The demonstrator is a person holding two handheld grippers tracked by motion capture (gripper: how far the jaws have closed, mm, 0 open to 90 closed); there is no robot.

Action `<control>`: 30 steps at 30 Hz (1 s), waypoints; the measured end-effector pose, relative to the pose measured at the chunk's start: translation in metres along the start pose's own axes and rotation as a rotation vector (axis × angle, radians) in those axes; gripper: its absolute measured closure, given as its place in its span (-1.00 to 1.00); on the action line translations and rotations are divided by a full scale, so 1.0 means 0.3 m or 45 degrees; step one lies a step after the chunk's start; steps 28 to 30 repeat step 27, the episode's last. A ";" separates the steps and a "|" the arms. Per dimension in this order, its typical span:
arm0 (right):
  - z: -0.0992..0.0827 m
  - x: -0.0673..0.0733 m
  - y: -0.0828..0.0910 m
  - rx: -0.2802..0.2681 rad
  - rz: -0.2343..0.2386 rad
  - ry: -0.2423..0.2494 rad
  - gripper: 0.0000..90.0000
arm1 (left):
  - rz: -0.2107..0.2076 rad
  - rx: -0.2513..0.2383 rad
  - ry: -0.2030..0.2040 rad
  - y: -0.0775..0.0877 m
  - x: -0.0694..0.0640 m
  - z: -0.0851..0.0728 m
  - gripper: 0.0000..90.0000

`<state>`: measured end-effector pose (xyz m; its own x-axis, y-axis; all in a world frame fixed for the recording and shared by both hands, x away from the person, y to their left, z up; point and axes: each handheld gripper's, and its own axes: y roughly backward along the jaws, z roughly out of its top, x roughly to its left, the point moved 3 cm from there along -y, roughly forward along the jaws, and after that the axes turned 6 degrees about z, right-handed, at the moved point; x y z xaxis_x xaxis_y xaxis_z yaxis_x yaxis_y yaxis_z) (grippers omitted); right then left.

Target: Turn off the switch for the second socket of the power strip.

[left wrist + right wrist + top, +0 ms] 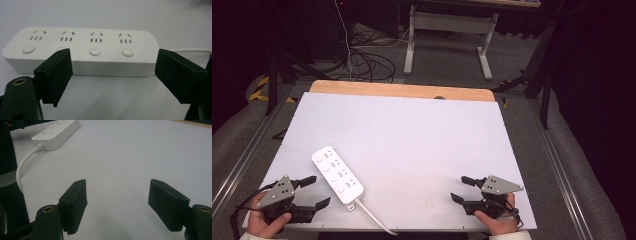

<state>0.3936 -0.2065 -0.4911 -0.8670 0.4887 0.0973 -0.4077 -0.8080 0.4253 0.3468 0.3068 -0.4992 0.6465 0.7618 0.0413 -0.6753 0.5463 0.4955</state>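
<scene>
High view: my left tongs rest at the near left corner of the white worktop, jaws spread apart and holding nothing. The white power strip lies flat just beside them, toward the middle, slanting away from me, its cable running off the near edge. In the left gripper view the power strip sits broadside just beyond my open jaws, not touched. My right tongs lie well apart at the near right, jaws also spread, empty.
</scene>
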 end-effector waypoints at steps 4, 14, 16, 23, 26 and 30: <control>-0.001 0.000 -0.001 0.003 0.001 -0.003 -0.30 | -0.017 -0.015 0.045 0.009 0.001 -0.008 -0.65; -0.001 -0.001 -0.003 0.004 -0.002 -0.004 -0.30 | -0.046 -0.075 0.115 -0.002 0.008 -0.002 -0.65; -0.001 -0.001 -0.002 0.002 -0.002 -0.006 -0.30 | -0.033 -0.067 0.099 0.000 0.008 -0.002 -0.65; -0.001 -0.002 -0.003 0.003 -0.001 -0.001 -0.30 | -0.009 -0.050 0.040 -0.003 0.000 0.000 -0.65; -0.001 -0.001 -0.002 0.003 -0.003 -0.003 -0.30 | -0.013 -0.059 0.045 -0.002 -0.001 0.002 -0.65; -0.001 -0.001 -0.001 0.002 -0.003 -0.003 -0.30 | -0.012 -0.058 0.042 -0.001 0.001 0.002 -0.65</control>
